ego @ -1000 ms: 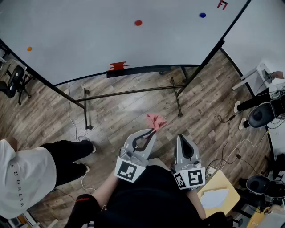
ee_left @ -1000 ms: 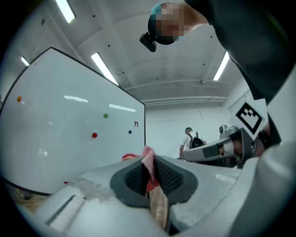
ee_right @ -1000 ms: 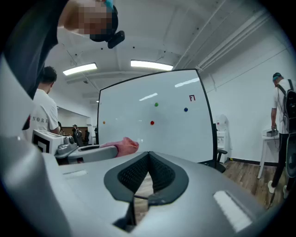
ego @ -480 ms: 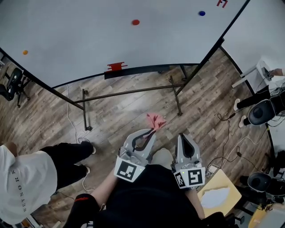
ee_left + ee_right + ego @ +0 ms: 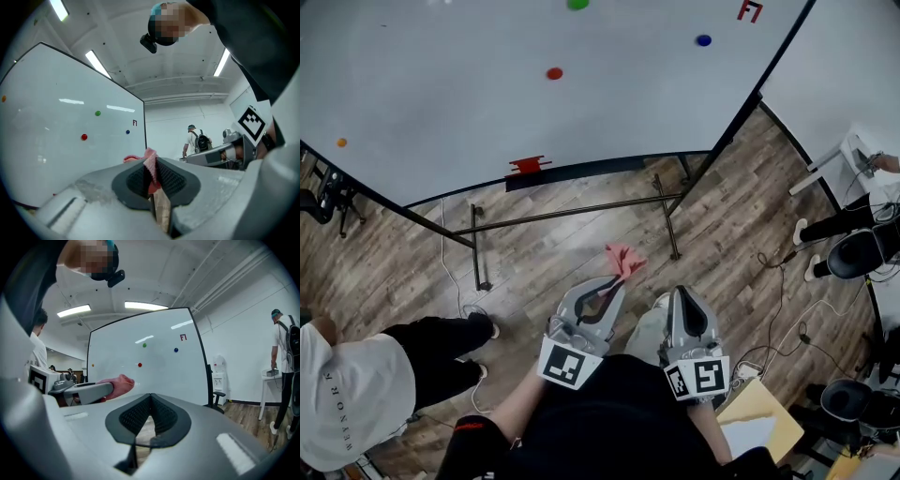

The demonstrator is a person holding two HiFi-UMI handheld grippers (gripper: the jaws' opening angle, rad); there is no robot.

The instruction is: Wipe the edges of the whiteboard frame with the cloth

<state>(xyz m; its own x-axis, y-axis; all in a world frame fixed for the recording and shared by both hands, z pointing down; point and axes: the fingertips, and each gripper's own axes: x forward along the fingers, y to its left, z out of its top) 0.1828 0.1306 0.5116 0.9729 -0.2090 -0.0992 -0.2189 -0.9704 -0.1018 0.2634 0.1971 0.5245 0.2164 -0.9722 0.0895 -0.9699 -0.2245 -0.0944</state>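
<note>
Wood-plank floor carries the whiteboard stand — both its feet rest on the planks. A white cable trails left of the stand; black cables and a chair sit to its right.

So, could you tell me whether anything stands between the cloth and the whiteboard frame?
Nothing visible does. The cloth, in the left claw, faces the frame across wood floor; only the stand's low crossbar lies between, down near the floor.
</note>
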